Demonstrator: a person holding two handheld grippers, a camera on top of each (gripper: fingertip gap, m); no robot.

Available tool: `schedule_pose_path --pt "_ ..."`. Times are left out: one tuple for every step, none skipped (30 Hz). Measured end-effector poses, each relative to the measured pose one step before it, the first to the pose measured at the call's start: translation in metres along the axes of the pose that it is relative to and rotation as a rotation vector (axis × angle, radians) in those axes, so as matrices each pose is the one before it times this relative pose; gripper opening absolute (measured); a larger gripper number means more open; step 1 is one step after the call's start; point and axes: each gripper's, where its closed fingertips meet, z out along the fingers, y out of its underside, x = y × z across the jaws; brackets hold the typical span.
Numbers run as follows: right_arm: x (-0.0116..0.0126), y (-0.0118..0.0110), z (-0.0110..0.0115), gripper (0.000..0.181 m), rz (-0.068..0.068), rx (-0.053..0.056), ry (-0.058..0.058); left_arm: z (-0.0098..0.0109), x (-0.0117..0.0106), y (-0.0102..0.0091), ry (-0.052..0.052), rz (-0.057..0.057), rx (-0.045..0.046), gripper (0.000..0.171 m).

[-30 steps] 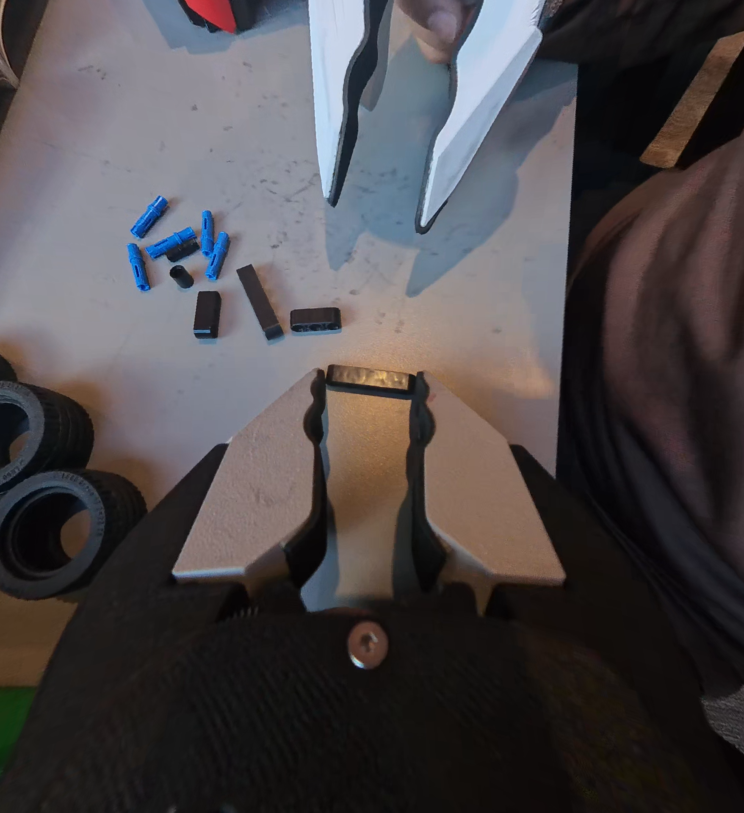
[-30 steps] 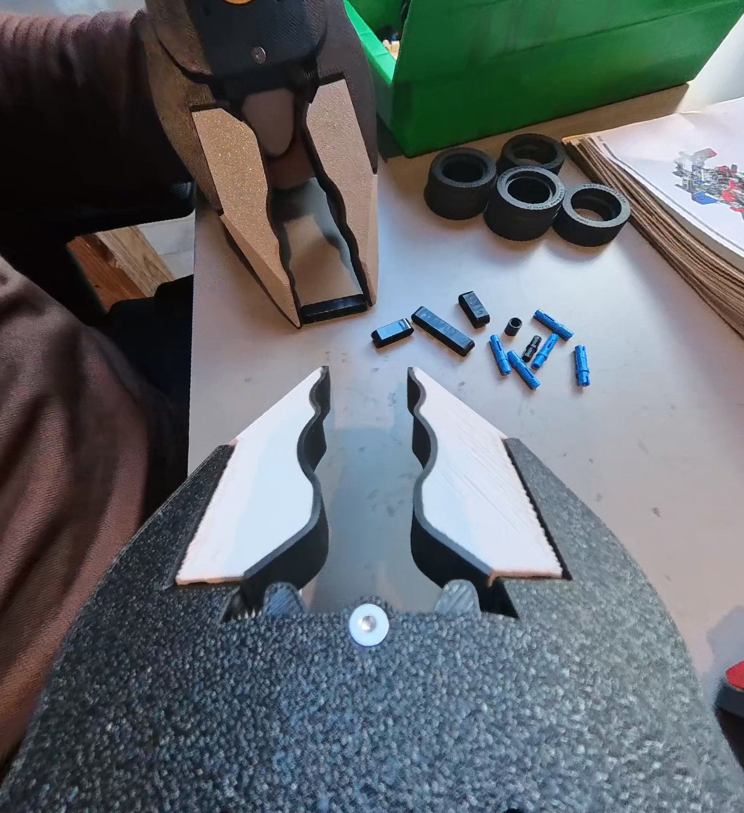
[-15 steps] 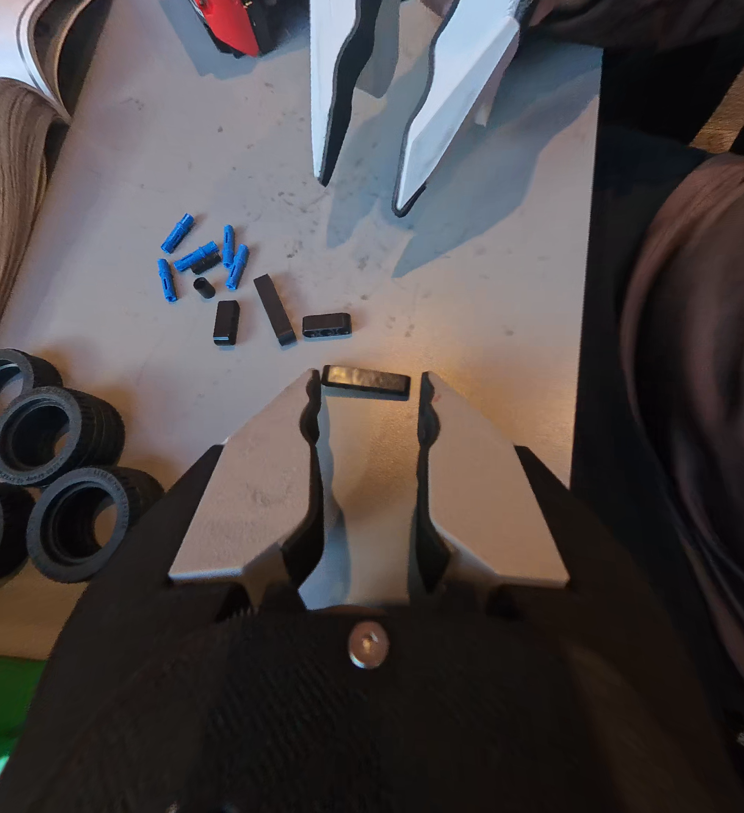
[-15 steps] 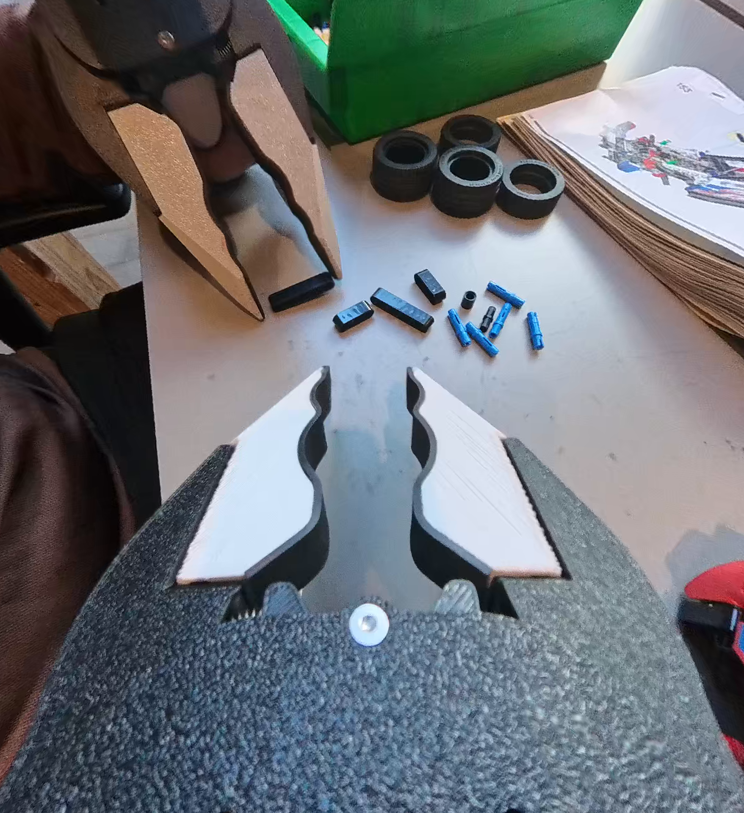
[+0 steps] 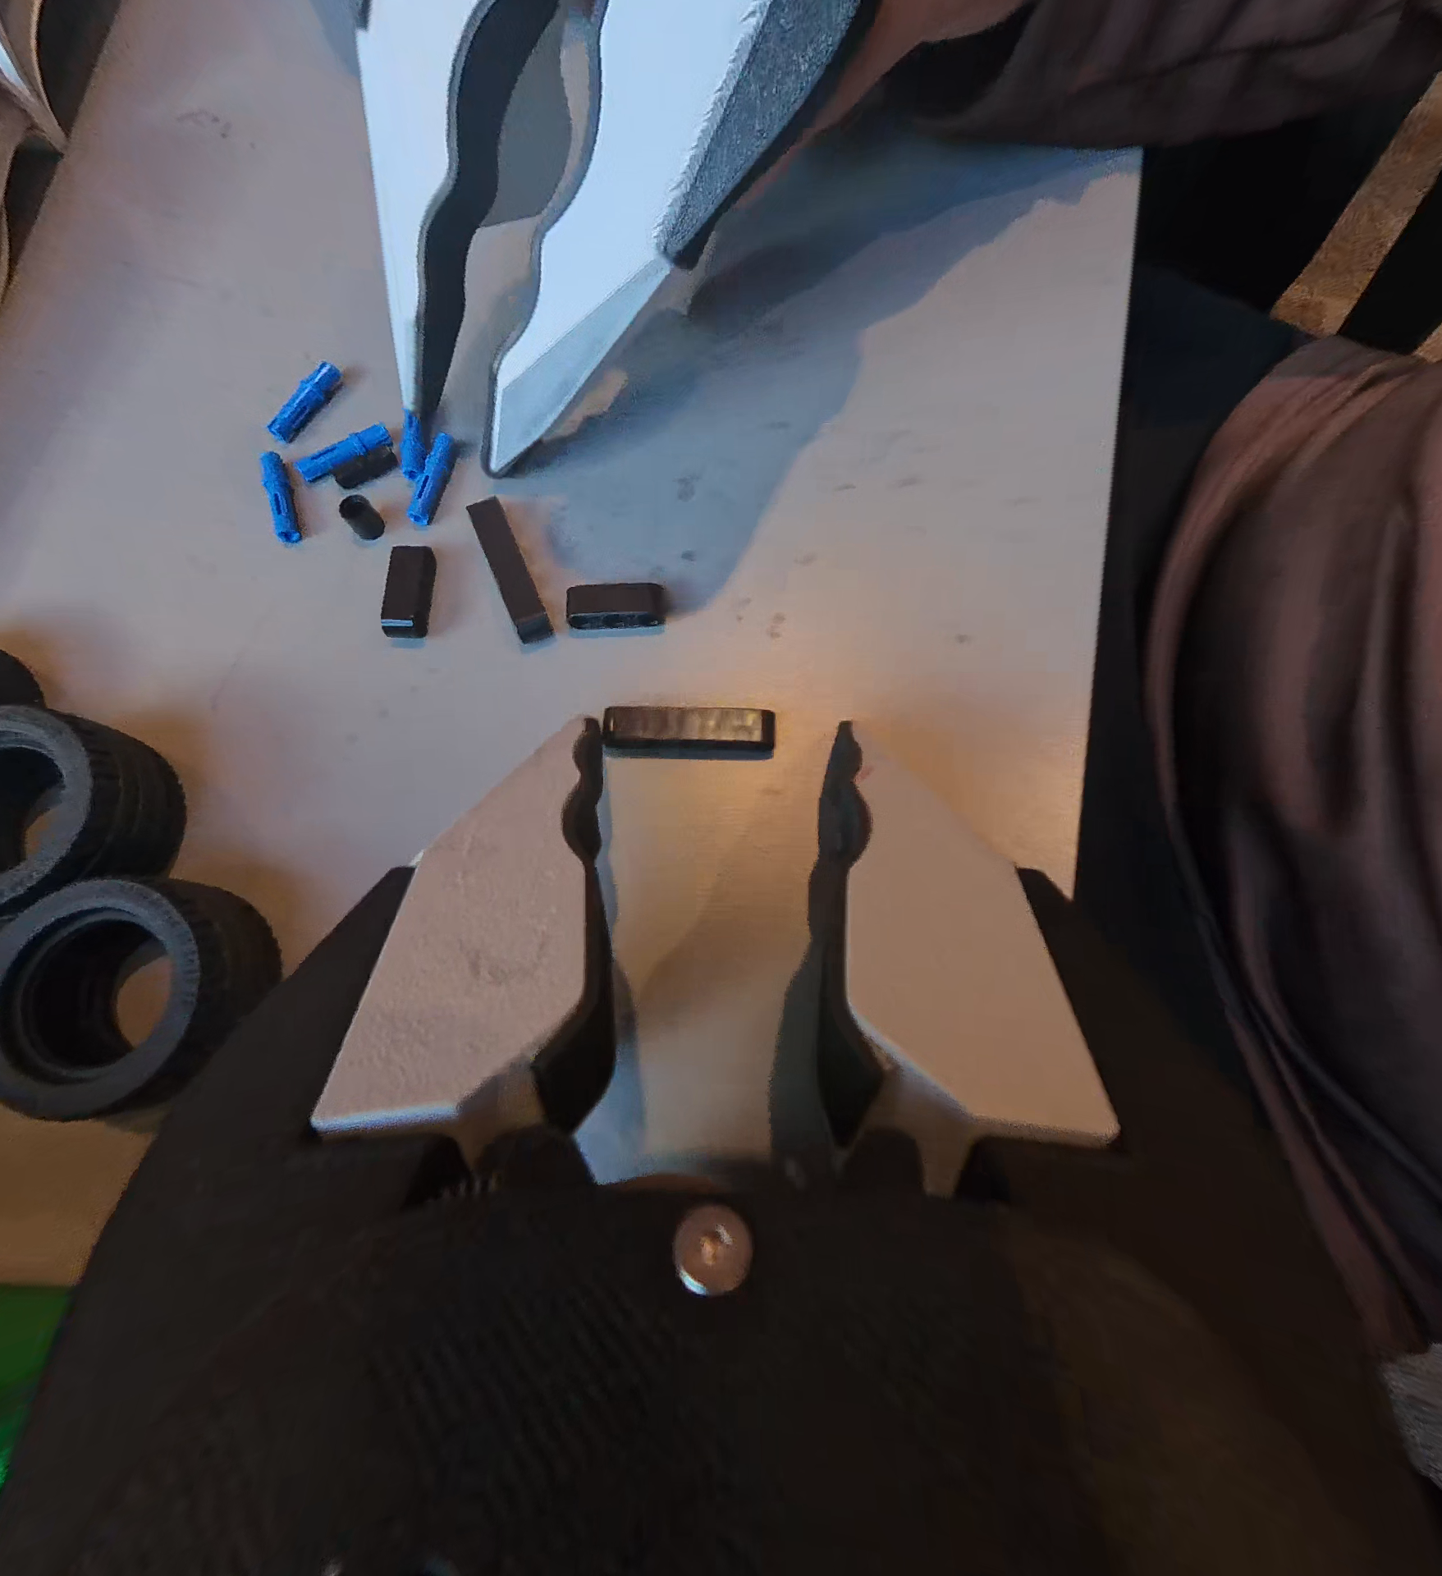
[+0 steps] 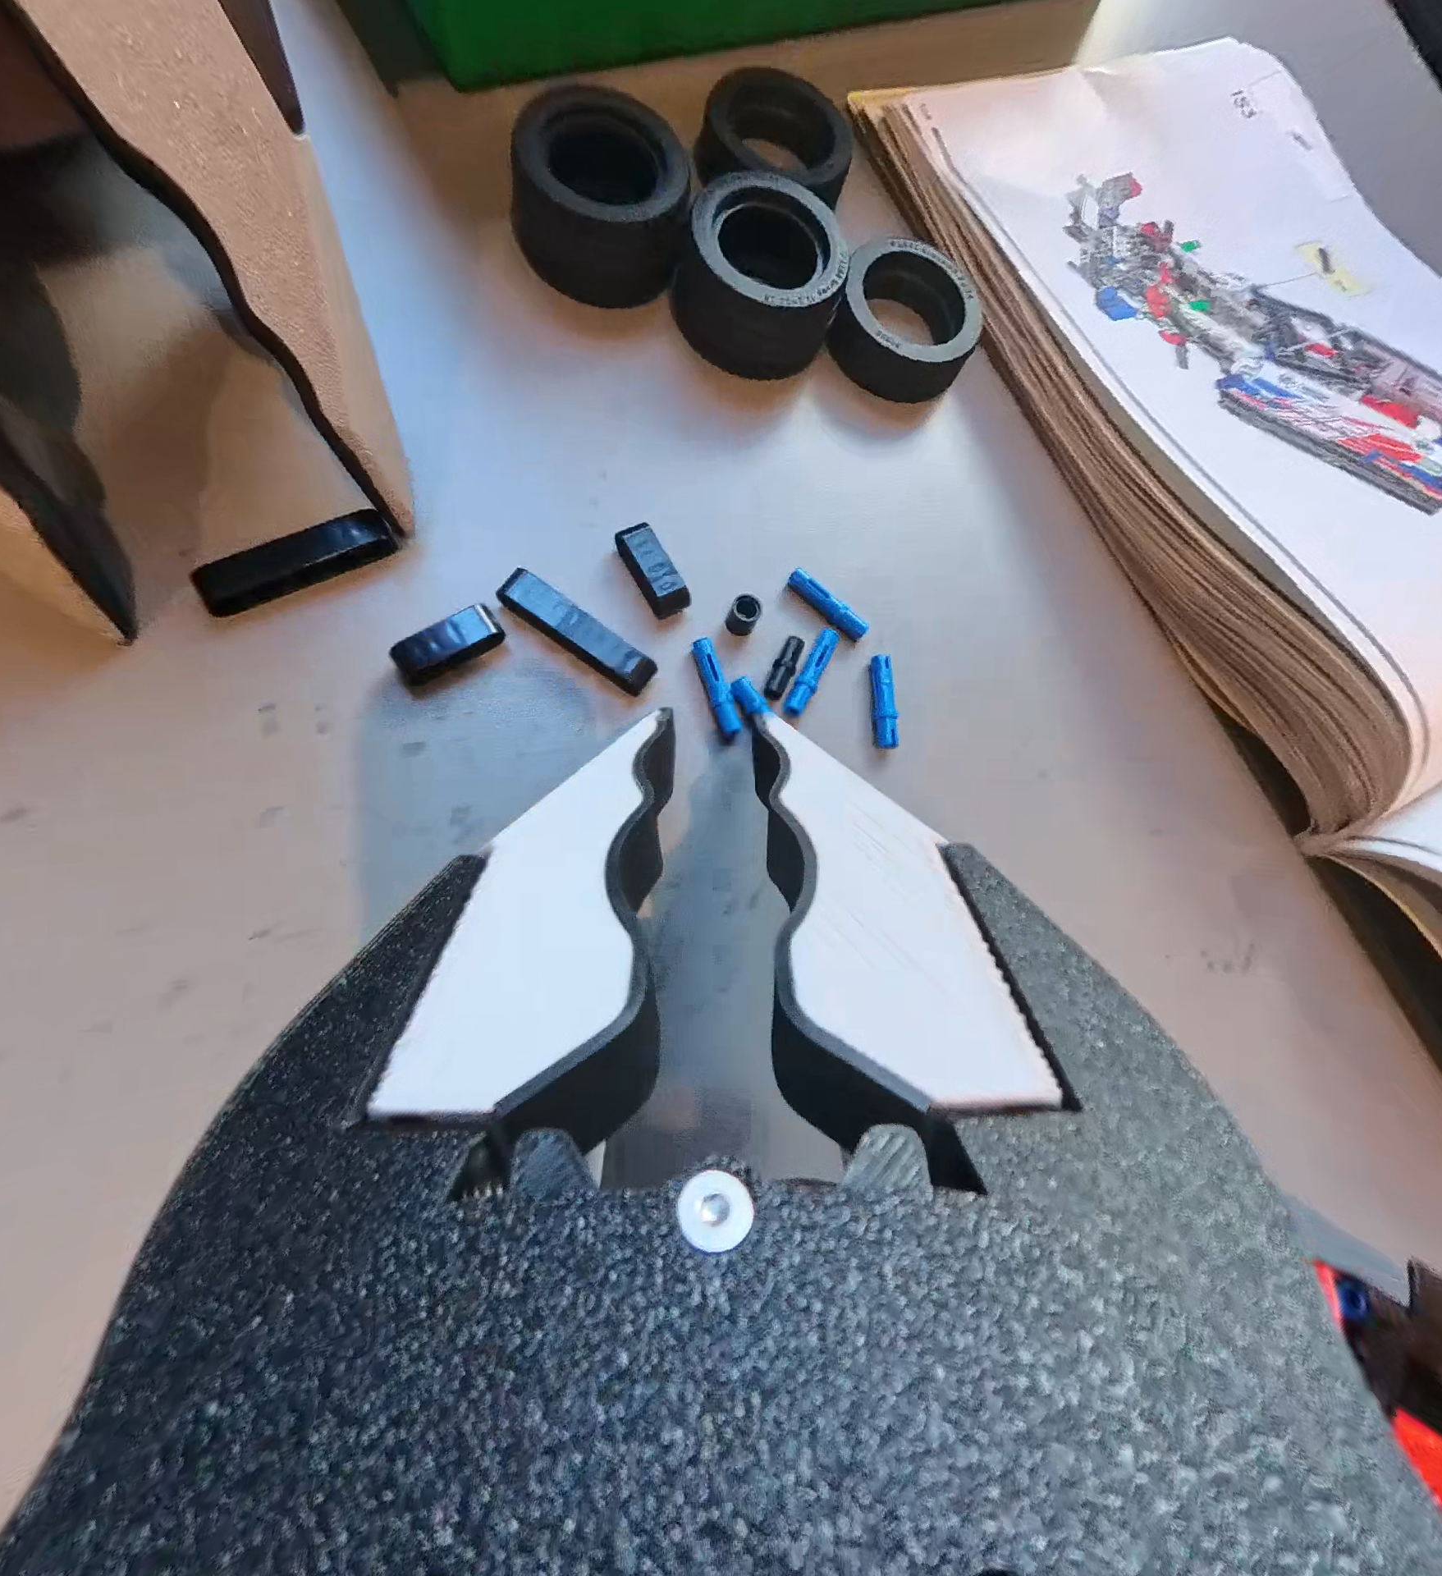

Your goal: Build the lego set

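My left gripper (image 5: 717,733) is open and low over the table. A long black beam (image 5: 687,729) lies on the table between its tips, touching the left fingertip and clear of the right one; it also shows in the right wrist view (image 6: 291,567). My right gripper (image 6: 713,721) is open only narrowly, with its tips down at a cluster of several blue pins (image 6: 802,674). One blue pin (image 6: 747,692) lies right at its right fingertip. Three more black beams (image 6: 576,631), a black bush (image 6: 744,614) and a black pin (image 6: 783,667) lie nearby.
Several black tyres (image 6: 751,222) stand behind the small parts, in front of a green bin (image 6: 700,34). An open instruction booklet (image 6: 1212,341) lies at the right. A red model part (image 6: 1433,1450) is at the near right. The table edge (image 5: 1109,512) and a person's sleeve are beside my left gripper.
My left gripper has opened and let go of the long black beam, which now rests on the table. My right gripper has moved forward to the blue pins and narrowed its jaws.
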Motion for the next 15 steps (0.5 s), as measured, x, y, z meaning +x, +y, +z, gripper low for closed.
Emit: schedule_pose_path --pt "-0.00134 -0.00062 0.00185 0.014 -0.0101 -0.0040 -0.0216 0.00005 -0.00143 -0.00011 -0.0008 -0.0126 0.00074 0.050" --pt "-0.00125 -0.00016 0.00125 0.011 -0.0065 -0.0048 -0.0237 0.00002 -0.00176 -0.00010 -0.0061 -0.0104 0.00083 0.046" --pt "-0.00139 -0.00030 0.00066 0.009 -0.0050 -0.0031 -0.0248 -0.00001 -0.00100 -0.00004 -0.0035 -0.0049 0.00040 0.044" --pt "-0.00039 -0.00031 0.00022 0.009 -0.0027 -0.0022 -0.0189 0.00006 -0.00069 -0.00010 -0.0038 -0.0019 0.00053 0.043" --pt "0.00000 0.00004 0.00026 0.009 0.0013 -0.0034 -0.0161 0.00005 -0.00070 -0.00009 -0.0044 -0.0028 0.00043 0.041" --pt "-0.00040 0.00011 0.00014 0.008 0.0043 -0.0035 -0.0172 -0.00001 -0.00098 -0.00004 -0.0043 -0.0048 0.00047 0.039" --pt "-0.00050 0.00012 0.00013 0.007 0.0053 -0.0033 -0.0143 -0.00011 -0.00034 -0.00005 0.0008 -0.0038 -0.00003 0.038" --pt "-0.00007 0.00012 -0.00013 0.007 0.0064 -0.0029 -0.0076 0.00005 0.00000 -0.00004 0.0004 -0.0002 -0.00010 0.038" --pt "-0.00013 0.00009 -0.00035 0.009 0.0058 -0.0029 -0.0033 -0.00005 0.00000 0.00005 -0.0002 0.0003 0.00006 0.038" --pt "-0.00037 -0.00035 -0.00041 0.013 0.0071 -0.0004 -0.0027 0.00004 0.00005 -0.00004 -0.0001 0.0002 -0.00003 0.038" --pt "-0.00061 -0.00139 -0.00034 0.015 0.0104 0.0055 -0.0043 0.00000 -0.00006 0.00000 -0.0003 0.0003 -0.00001 0.038" --pt "-0.00061 -0.00200 0.00003 0.015 0.0082 0.0089 -0.0059 -0.00005 0.00003 0.00005 -0.0001 0.0002 0.00004 0.038" --pt "0.00033 -0.00137 0.00071 0.015 0.0012 0.0040 -0.0007 0.00000 -0.00001 0.00000 0.0000 0.0001 0.00000 0.038" --pt "0.00187 0.00041 0.00163 0.015 -0.0045 -0.0062 0.0069 0.00000 -0.00001 0.00000 0.0000 0.0000 0.00001 0.038" --pt "0.00086 0.00080 0.00172 0.012 -0.0052 -0.0071 -0.0001 0.00000 0.00000 0.00000 0.0000 0.0000 0.00001 0.038"
